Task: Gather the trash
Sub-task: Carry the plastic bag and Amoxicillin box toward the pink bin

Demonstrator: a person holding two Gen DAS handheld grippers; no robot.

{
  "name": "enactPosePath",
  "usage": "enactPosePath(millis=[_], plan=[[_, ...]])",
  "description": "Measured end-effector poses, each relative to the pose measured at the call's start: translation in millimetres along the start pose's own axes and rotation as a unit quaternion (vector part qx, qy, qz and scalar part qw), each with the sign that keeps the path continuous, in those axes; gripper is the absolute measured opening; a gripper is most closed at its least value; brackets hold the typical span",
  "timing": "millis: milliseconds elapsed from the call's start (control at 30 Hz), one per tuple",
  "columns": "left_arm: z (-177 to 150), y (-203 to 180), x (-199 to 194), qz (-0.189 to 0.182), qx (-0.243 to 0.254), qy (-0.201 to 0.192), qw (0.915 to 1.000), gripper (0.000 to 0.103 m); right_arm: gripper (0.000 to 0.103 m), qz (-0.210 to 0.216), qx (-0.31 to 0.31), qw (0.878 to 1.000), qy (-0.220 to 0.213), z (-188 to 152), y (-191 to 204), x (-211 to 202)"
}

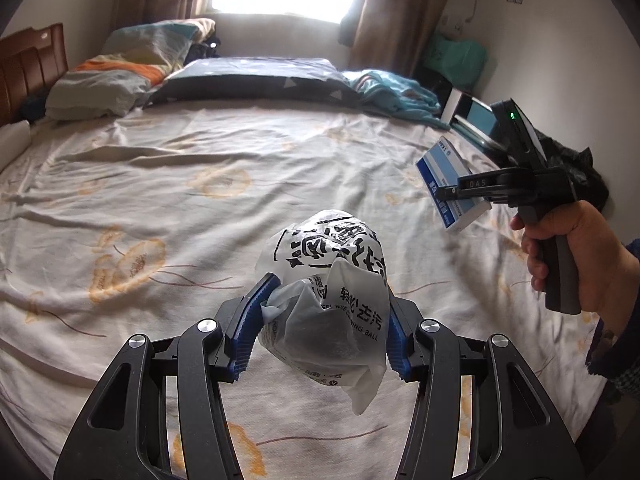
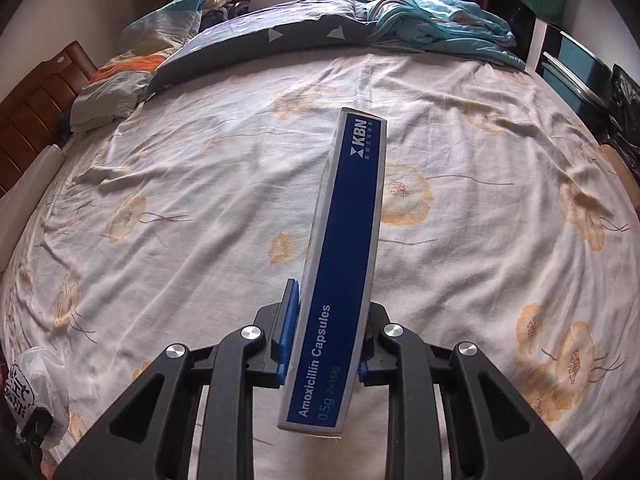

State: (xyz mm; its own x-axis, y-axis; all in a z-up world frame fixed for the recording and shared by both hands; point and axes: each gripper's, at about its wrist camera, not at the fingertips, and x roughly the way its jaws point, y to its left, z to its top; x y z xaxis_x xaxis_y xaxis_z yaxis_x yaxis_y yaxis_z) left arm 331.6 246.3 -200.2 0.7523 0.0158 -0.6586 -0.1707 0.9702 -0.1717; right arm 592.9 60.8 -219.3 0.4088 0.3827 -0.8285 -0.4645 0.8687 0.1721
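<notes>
I have the medicine box (image 2: 340,264) clamped in my right gripper (image 2: 324,344): its fingers (image 2: 289,328) press the two broad faces near one end, and the box's long axis runs straight out ahead of them, so most of its length overhangs the bed sheet (image 2: 160,184). In the left wrist view the same box (image 1: 450,184) hangs clear above the sheet, not touching it. My left gripper (image 1: 320,320) is clenched on the crumpled plastic bag (image 1: 328,300), the blue pads squeezing it from both sides, also lifted off the bed. Both pieces of trash are therefore in hand. A black bin bag (image 1: 584,172) sits off the bed's edge just beyond my right hand (image 1: 576,256), so I judge the right side is nearer to it and should drop first. With the box held by one end, it may pivot when I swing it.
</notes>
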Motion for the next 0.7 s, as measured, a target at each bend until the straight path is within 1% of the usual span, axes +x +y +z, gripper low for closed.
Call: enactPosePath(millis=[167, 333, 467, 700], plan=[[-0.6, -9.7, -20.5, -0.008, 0.003, -0.009, 0.9999, 0.052, 0.022, 0.012, -0.028, 0.998, -0.048, -15.5, -1.9, -59.4], [-0.2, -27.4, -50.1, -0.008, 0.013, -0.020, 0.9997, 0.052, 0.022, 0.024, -0.059, 0.994, -0.089, -38.7, -5.3, -126.8], [-1.8, -43.2, -75.7, -0.003, 0.024, -0.028, 0.9993, 0.052, 0.022, 0.030, -0.077, 0.990, -0.115, -63.5, -9.7, -177.5], [-13.8, -71.1, -124.5, -0.010, 0.031, -0.042, 0.9986, 0.052, 0.022, 0.032, -0.099, 0.984, -0.147, -115.0, -17.9, -251.0]])
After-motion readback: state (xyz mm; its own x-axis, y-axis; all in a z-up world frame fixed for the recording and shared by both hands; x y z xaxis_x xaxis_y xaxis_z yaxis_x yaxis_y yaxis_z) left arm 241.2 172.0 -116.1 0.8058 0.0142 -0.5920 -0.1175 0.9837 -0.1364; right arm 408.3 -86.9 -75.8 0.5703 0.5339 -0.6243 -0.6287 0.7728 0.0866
